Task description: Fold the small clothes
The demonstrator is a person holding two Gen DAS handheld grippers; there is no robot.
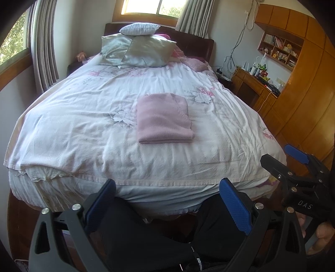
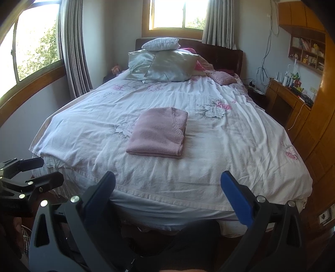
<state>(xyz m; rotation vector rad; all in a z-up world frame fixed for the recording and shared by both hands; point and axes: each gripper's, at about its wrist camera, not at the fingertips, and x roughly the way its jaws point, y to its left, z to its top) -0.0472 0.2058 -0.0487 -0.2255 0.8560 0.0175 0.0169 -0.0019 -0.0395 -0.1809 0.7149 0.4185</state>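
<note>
A pink garment lies folded into a neat rectangle near the middle of a bed, resting flat on a white floral bedspread with its folded edge toward the foot. In the right wrist view the same garment sits left of centre, its knitted neckline visible along the upper right corner.

The left gripper hangs at the foot of the bed with its 2 blue-padded fingers spread wide apart and nothing between them. The right gripper is likewise held low at the foot of the bed, its fingers parted and empty. Both are well apart from the garment. Each gripper shows at the edge of the other's view: the right one at the lower right of the left wrist view, the left one at the lower left of the right wrist view. Part of a hand shows beside the right gripper's frame.

At the head of the bed, 2 satin pillows lean against a dark headboard, with a striped white cushion on top. Curtains frame 2 bright windows. A wooden desk and a wall shelf stand to the right of the bed.
</note>
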